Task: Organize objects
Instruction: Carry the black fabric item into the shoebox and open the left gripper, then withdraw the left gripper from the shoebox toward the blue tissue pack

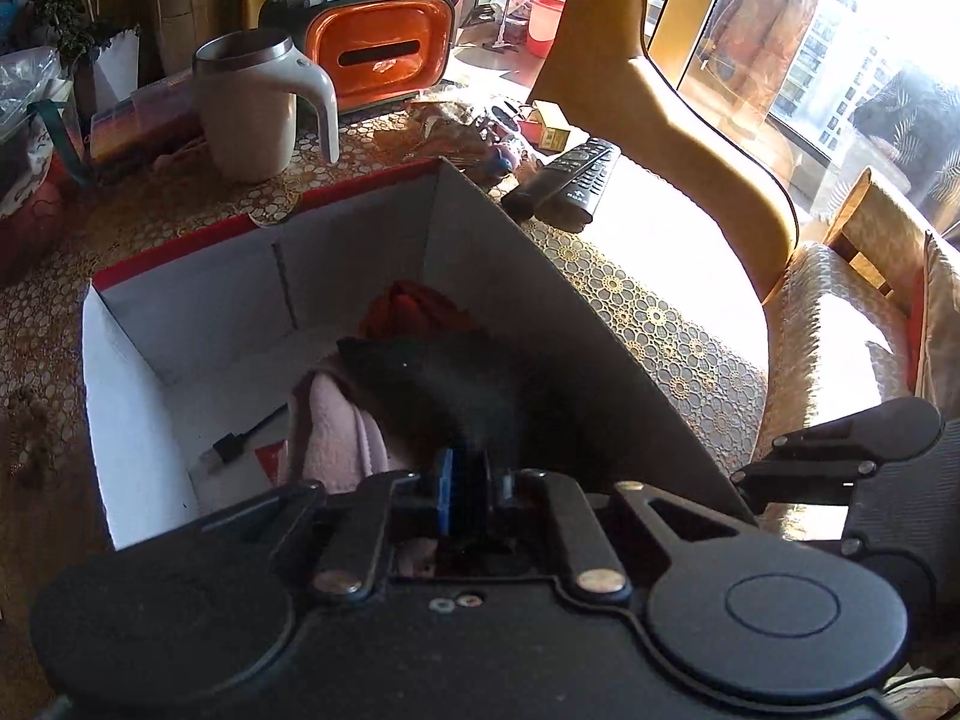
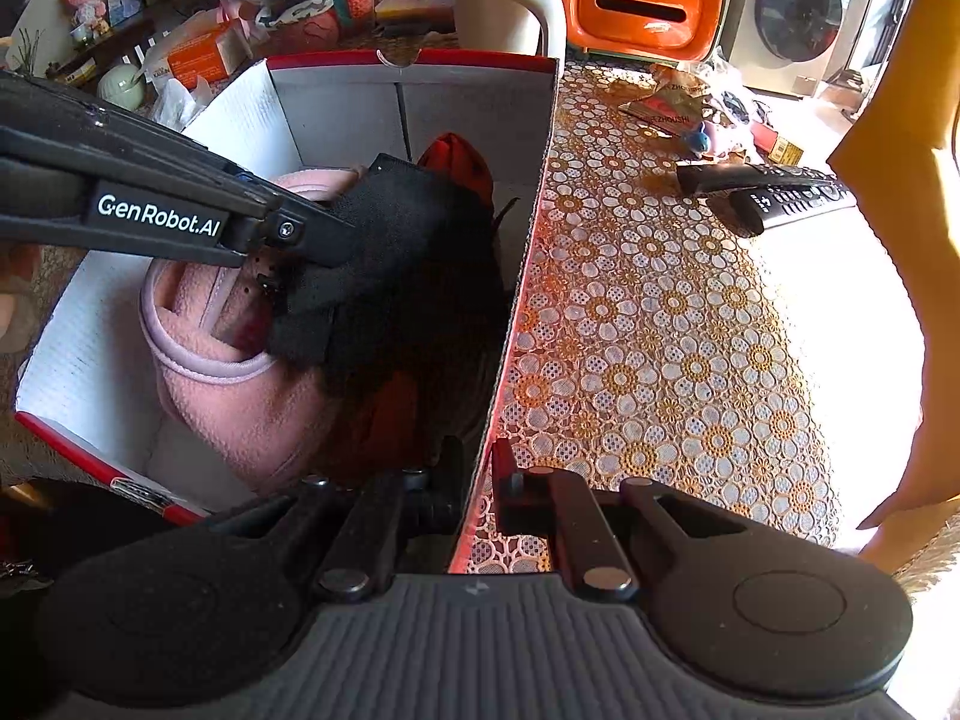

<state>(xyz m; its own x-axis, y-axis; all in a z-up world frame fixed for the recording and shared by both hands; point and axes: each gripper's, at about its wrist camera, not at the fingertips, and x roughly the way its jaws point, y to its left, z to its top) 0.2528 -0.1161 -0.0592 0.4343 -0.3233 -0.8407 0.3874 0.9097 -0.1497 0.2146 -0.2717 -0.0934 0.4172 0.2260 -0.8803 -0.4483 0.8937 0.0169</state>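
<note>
While the left gripper [image 2: 282, 264] reaches down into the red-edged cardboard box [image 2: 414, 69], its fingers sit nearly together with a black fabric item [image 2: 384, 222] between them, though whether the pads press on the cloth cannot be told from either view. That black piece lies draped over a pink fleece garment [image 2: 240, 396], and a red cloth [image 2: 456, 159] pokes up behind both, toward the box's far wall. From the left wrist view a small black cable plug [image 1: 231, 446] rests on the white floor of the box, beside the pink fleece. At the box's near right wall the right gripper [image 2: 477, 492] is clamped on the cardboard edge, one finger inside and one outside. Outside the box, on the floral lace-covered surface [image 2: 660, 330], stand a cream mug [image 1: 252, 108] with a steel rim and an orange tissue holder [image 1: 378, 48], just behind the box. Two black remote controls [image 2: 774, 192] lie side by side to the right, in sunlight, near some crumpled wrappers [image 2: 672, 99].
</note>
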